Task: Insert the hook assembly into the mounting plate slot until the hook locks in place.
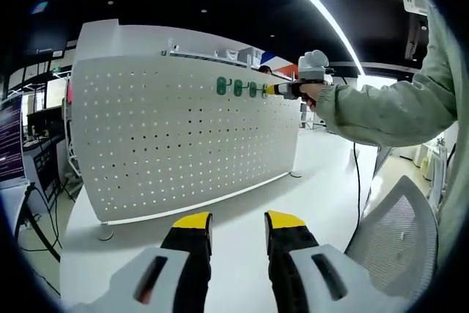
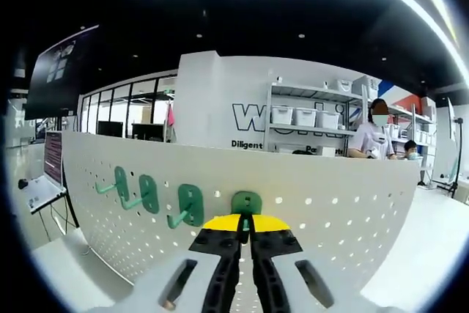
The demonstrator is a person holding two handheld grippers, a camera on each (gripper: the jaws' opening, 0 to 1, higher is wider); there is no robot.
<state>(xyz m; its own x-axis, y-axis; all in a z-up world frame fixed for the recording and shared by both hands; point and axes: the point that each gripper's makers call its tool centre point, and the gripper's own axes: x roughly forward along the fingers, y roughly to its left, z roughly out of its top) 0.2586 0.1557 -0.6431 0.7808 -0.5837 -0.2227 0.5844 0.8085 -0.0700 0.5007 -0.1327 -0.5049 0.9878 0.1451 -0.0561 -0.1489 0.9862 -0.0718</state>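
While the left gripper (image 1: pixel 238 226) hangs back over the white table (image 1: pixel 242 214), jaws parted and holding nothing, we see the right gripper (image 1: pixel 282 90) up at the pegboard (image 1: pixel 183 130); from its own view the right gripper's jaws pinch a green hook (image 2: pixel 247 204) against the board, beside three mounted green hooks (image 2: pixel 150 194).

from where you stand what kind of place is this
Probably an office or lab workspace: a white pegboard partition carrying green hooks, shelving with storage bins, and computer monitors off to the side.
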